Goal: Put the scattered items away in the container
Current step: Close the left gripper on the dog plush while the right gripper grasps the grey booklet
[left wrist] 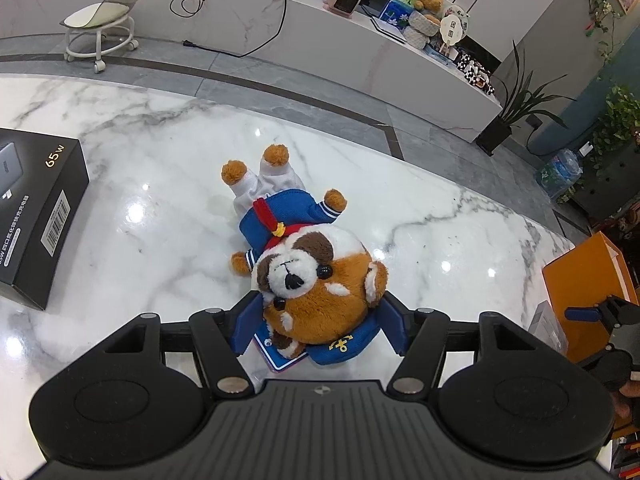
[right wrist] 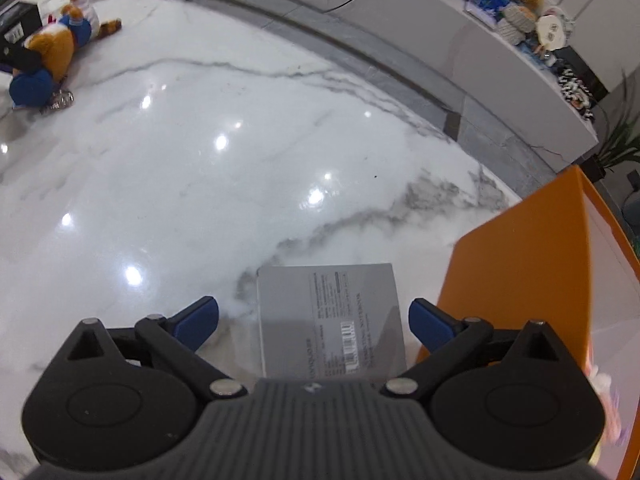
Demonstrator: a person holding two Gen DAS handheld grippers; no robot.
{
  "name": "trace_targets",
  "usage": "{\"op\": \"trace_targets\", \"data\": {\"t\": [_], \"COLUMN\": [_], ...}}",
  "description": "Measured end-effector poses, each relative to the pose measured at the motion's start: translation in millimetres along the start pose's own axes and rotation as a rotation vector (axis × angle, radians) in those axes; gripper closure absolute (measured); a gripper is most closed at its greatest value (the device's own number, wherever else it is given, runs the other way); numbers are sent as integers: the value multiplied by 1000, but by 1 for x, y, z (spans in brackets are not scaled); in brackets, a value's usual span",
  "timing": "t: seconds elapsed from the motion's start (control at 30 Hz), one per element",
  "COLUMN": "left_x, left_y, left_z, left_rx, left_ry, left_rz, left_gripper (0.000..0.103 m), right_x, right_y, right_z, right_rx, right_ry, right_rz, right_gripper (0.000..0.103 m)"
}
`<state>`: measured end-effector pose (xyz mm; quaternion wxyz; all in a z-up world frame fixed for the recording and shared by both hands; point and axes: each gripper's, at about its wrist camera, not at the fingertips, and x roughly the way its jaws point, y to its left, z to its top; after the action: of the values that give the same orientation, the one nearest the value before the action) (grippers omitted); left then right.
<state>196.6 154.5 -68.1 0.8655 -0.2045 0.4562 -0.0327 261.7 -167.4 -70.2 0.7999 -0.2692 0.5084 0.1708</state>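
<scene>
A plush dog (left wrist: 316,276) in a blue sailor suit lies on its back on the marble table (left wrist: 160,160), feet pointing away. My left gripper (left wrist: 321,299) is shut on its head, one blue pad against each side. A blue-and-white card (left wrist: 280,354) lies under the head. The dog (right wrist: 60,48) also shows far left in the right wrist view. My right gripper (right wrist: 313,305) hangs wide open over a flat grey box (right wrist: 328,320), its pads clear of both edges. The orange container (right wrist: 520,280) stands just right of the grey box.
A black charger box (left wrist: 36,216) lies left of the dog. The orange container (left wrist: 580,272) sits at the table's right end, with a gloved hand (left wrist: 624,368) before it. Past the curved far edge are grey floor, a wheeled stool (left wrist: 100,28) and a long white counter (left wrist: 360,40).
</scene>
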Motion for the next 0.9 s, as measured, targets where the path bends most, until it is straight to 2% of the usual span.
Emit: {"op": "trace_targets", "data": {"t": [0.2,0.37,0.47,0.57,0.67,0.7,0.77,0.8,0.9], "left_x": [-1,-1,-1,-1,0,0,1,2,8], "left_y": [2,5,7,7,7,7,8,9,14], "left_z": [0,-1,-1,-1,-1,-1,-2,-2,-3], "left_rx": [-4,-5,-8,-7,-10,-12,-16,-21,-71], "left_ry": [2,12,19,23,23,22,24,26,48], "left_rz": [-14,-25,-32,-33,-32,-33,-36,-41,-67], "left_gripper": [30,30,30,30,30,30,30,29,29], "right_x": [11,20,25,22,19,17,12,9,8], "right_y": [-11,-24,-31,-18,-9,-7,-5,-7,3], "right_z": [15,19,13,9,9,9,13,15,15], "right_rx": [48,105,185,149,144,145,168,200,186], "right_ry": [101,119,178,209,202,196,165,160,157], "right_rz": [69,118,210,218,219,219,210,216,199], "right_gripper": [0,0,0,0,1,3,17,20,20]}}
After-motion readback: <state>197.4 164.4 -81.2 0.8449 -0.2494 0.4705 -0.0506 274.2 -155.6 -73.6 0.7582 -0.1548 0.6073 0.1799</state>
